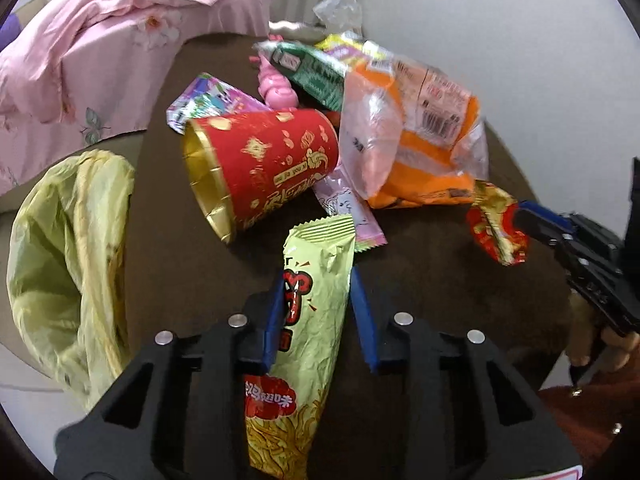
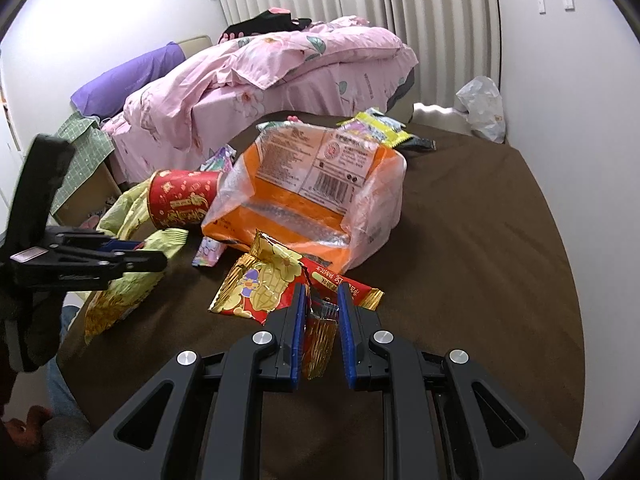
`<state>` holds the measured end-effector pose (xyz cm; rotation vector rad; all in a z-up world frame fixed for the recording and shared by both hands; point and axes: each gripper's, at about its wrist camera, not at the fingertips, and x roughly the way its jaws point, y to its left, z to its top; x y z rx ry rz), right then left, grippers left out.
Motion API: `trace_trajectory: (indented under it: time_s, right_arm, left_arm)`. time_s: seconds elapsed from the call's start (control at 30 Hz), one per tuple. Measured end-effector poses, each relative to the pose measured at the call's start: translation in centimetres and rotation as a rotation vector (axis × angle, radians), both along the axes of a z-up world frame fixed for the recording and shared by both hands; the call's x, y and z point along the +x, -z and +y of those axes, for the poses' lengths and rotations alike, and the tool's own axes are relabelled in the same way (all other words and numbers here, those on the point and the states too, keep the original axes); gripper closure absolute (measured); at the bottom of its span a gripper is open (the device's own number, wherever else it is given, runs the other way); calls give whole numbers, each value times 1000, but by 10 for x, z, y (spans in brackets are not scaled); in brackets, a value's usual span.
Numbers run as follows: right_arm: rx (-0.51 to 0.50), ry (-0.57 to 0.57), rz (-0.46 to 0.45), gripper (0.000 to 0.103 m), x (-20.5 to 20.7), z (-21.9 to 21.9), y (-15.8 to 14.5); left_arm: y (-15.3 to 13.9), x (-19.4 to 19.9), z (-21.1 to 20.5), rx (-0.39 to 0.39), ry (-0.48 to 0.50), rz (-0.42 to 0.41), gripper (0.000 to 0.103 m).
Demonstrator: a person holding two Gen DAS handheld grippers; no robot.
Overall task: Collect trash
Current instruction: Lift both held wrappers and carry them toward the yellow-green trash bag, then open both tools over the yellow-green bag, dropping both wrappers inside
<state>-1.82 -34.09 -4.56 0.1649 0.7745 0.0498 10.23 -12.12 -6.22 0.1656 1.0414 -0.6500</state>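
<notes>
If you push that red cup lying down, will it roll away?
Probably. The red cup lies on its side on the brown table, so it could roll, likely curving since its gold rim is wider than its base. It looks like empty paper, so probably light and easy to squash.

My 2 fisheye feeds were evenly lit by soft indoor light, shadows faint; edges bowed and vignetted black, and the left view showed slight motion blur.
</notes>
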Motion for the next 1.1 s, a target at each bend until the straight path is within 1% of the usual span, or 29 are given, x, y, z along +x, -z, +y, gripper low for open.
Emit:
trace_trajectory:
  time_s: [0.13,0.17,0.27,0.37,0.47,0.53,0.63,0.77,0.87,0.97,1.0,1.1]
  right_arm:
    - [-1,-11,-28,86,-1,5,-9]
    - [-2,-16,-35,86,-1,7,-12]
    - [-12,-29,-54,86,-1,15,-20]
    - [-27,-45,-79,86,-2,23,-30]
    - [-44,-62,-102,86,-2,31,-40]
    - [-54,-75,-116,86,0,36,-48]
    - [-60,-109,-149,86,5,47,-61]
    - [-59,-195,-210,86,31,73,-86]
    - [-75,-268,-234,86,69,109,-100]
    - [-87,-346,-226,86,103,144,-101]
    - [-98,-375,-219,86,116,158,-100]
    - [-101,-447,-185,86,148,193,-88]
  left_arm:
    - [-25,-16,22,-98,-51,-61,73]
    - [-35,-21,30,-133,-69,-94,73]
    - [-55,-26,46,-200,-111,-166,73]
    - [-72,-28,62,-273,-145,-220,73]
    - [-84,-30,76,-336,-179,-246,73]
    - [-87,-32,85,-359,-200,-257,73]
    - [-92,-28,102,-369,-244,-281,73]
    - [-104,-8,137,-409,-342,-361,73]
    - [-108,14,171,-441,-444,-414,73]
    - [-103,38,201,-457,-538,-455,73]
    - [-100,42,208,-458,-555,-462,73]
    - [-86,67,226,-464,-606,-454,73]
